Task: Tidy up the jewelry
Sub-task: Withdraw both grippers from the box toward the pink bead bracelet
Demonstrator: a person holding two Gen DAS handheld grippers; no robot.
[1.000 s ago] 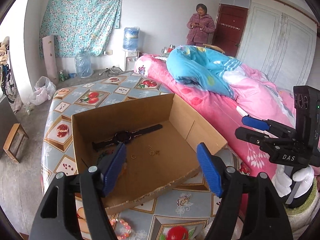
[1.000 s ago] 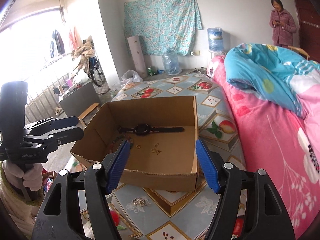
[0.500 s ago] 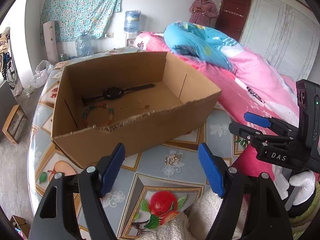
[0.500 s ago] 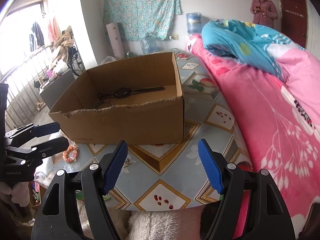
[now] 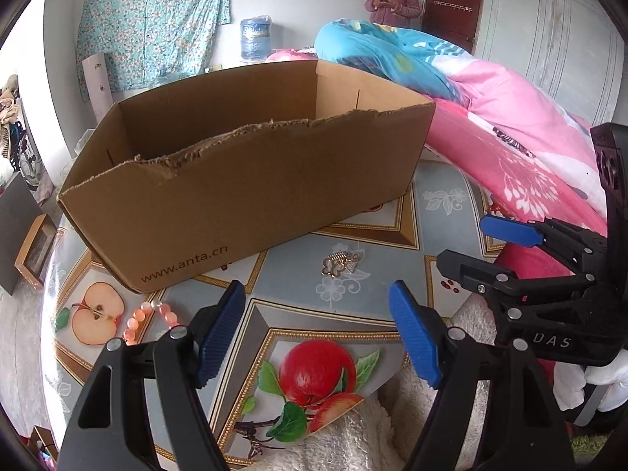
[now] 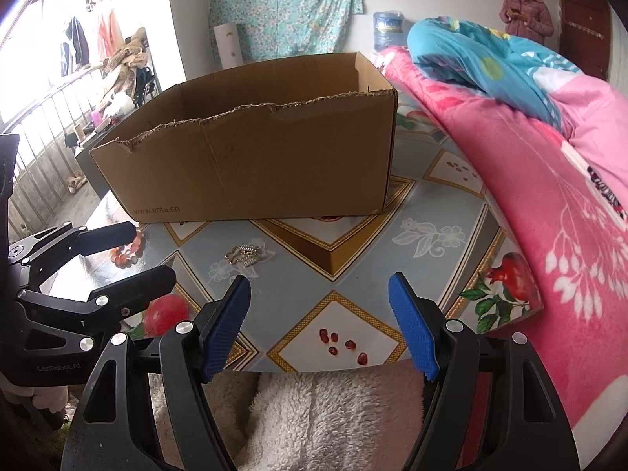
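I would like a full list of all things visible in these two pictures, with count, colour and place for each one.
cardboard box: one, brown, on the table, open top, inside hidden.
metal jewelry piece: one small cluster, gold-silver, on the table in front of the box.
bead bracelet: one, pink-orange, on the table near the box's front left corner.
table: one, fruit-pattern cloth, beside the bed.
bed quilt: one, pink, right of the table.
blue blanket: one, on the bed.
floral cloth: one, turquoise, on the far wall.
water jug: one, blue, by the wall.
standing person: one, by the dark red door.
left gripper: black, blue pads, open, empty.
right gripper: same, open, empty.
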